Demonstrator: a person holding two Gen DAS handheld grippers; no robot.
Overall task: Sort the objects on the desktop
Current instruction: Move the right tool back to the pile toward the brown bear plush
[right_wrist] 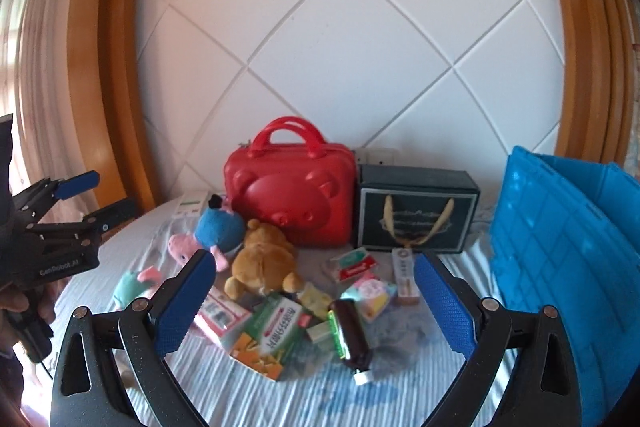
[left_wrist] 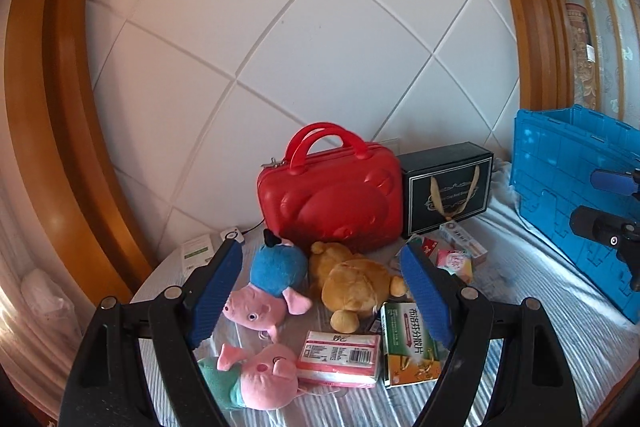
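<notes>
Both grippers hang over the bed with their fingers wide apart and nothing between them: the left gripper and the right gripper. Near them lie a brown bottle, a green box, pig toys and a teddy. Farther back stands a red bag. A blue crate sits on the right.

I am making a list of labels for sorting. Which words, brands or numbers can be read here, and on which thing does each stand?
"CanRobot.AI": on the body of the left gripper.
Chinese characters on the green medicine box: too blurred to quote.
Pink packet: barcode and print too small.
Black gift box: gold lettering unreadable.
</notes>
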